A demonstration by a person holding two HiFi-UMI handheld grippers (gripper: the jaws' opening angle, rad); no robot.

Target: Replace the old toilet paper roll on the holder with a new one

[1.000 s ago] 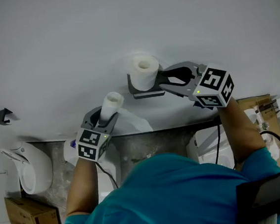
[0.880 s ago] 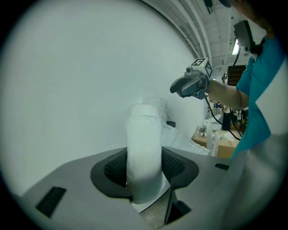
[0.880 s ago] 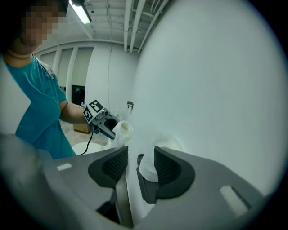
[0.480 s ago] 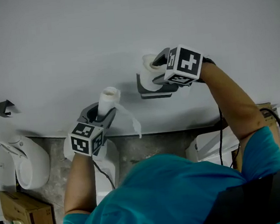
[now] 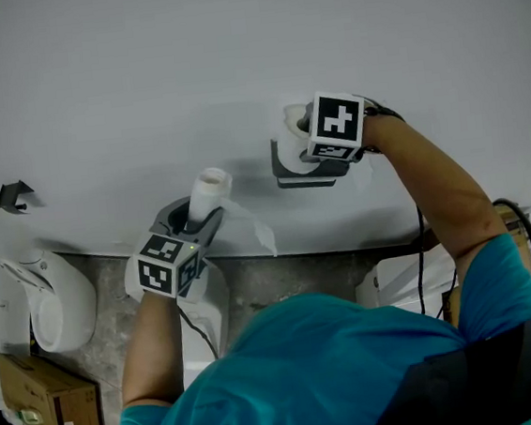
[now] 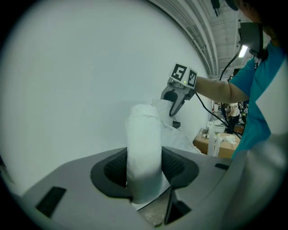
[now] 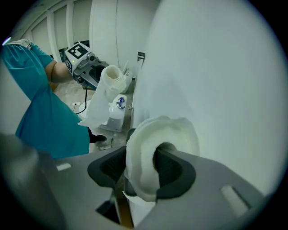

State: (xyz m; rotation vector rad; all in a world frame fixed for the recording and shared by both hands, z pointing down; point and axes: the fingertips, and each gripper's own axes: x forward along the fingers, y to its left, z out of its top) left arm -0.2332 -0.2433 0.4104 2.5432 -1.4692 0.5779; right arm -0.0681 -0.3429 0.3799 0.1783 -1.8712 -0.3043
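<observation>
In the head view, the left gripper [image 5: 199, 221] is closed on the old roll [image 5: 209, 192], which is held off the wall [image 5: 138, 79] with a tail [image 5: 256, 229] hanging. The new roll [image 5: 288, 137] is at the holder [image 5: 307, 176], under the right gripper [image 5: 303, 137].

In the left gripper view, the thin roll is clamped between both pads [image 6: 174, 165].

In the right gripper view, the jaws have just been closing, and the new roll's wall appears pinched from inside and outside. If pulled askew, the roll could be crushed or dragged off.

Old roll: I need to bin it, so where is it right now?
Head view, left of centre: the old roll stands clamped in the left tool, below-left of the new roll on the wall holder.
</observation>
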